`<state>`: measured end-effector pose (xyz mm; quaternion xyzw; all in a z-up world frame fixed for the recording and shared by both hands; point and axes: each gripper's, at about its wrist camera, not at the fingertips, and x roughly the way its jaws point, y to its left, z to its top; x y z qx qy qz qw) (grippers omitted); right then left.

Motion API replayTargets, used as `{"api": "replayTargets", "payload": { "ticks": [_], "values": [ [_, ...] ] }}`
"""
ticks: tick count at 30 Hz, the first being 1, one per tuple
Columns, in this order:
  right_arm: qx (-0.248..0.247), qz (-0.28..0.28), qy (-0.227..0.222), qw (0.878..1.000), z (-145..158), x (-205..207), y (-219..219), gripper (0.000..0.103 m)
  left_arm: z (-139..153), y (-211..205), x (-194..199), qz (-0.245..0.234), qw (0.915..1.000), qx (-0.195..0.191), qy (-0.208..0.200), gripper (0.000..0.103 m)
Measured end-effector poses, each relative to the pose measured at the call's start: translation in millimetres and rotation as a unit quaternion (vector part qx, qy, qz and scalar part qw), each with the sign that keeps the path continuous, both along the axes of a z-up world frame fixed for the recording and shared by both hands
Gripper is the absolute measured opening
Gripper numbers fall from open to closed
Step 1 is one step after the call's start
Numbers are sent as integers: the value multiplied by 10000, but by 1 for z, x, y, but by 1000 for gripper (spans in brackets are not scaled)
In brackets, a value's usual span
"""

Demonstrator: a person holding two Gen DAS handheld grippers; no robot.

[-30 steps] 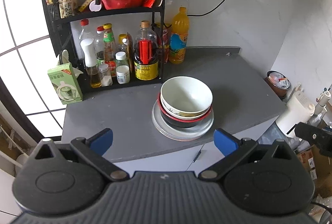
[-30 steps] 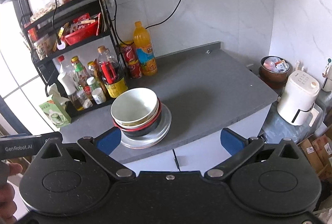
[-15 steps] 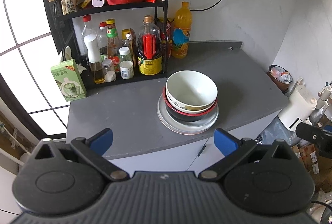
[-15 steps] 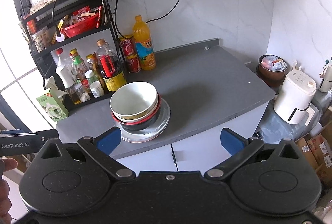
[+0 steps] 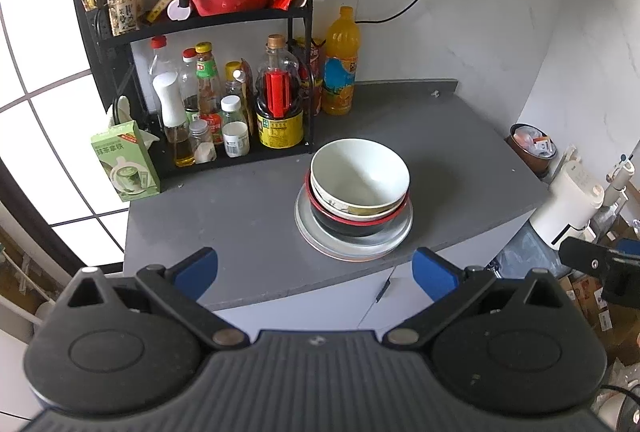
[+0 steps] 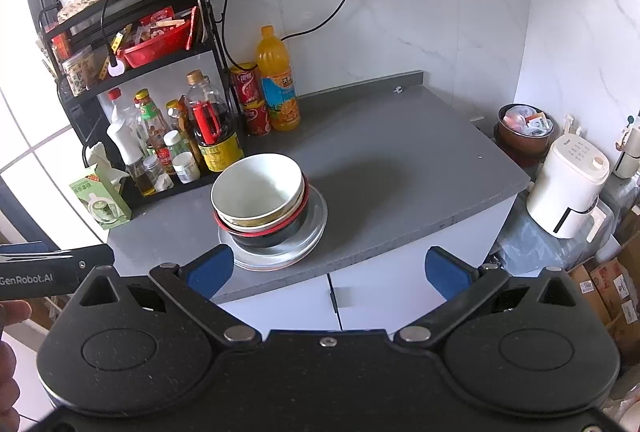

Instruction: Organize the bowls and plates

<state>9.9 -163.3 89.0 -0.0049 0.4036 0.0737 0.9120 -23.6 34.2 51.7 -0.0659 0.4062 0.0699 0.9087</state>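
Note:
A white bowl (image 5: 360, 172) (image 6: 256, 190) sits nested in a black bowl with a red rim (image 5: 352, 226) (image 6: 276, 234), and both rest on a pale plate (image 5: 320, 236) (image 6: 316, 228) near the front edge of the grey counter (image 5: 240, 224) (image 6: 400, 172). My left gripper (image 5: 316, 270) is open, held back from the counter with nothing between its blue-tipped fingers. My right gripper (image 6: 328, 268) is also open and empty, off the counter's front edge. Each gripper shows at the edge of the other's view.
A black rack (image 5: 200, 20) with sauce bottles and a red basket stands at the counter's back left. An orange juice bottle (image 5: 340, 68) and a green box (image 5: 124, 164) stand beside it. A white appliance (image 6: 568, 188) and a brown pot (image 6: 524, 132) sit off the right end.
Both grippers have drawn back and up from the counter, so the stack of bowls looks smaller and farther. The stack itself has not moved. Both grippers stay open.

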Motion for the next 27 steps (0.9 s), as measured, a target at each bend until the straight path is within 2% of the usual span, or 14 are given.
{"api": "replayTargets", "payload": {
  "ticks": [27],
  "values": [
    [0,122,33,9999,1,3,-1,103,-3,-2,1,-45,9999,53,116,103]
  ]
}}
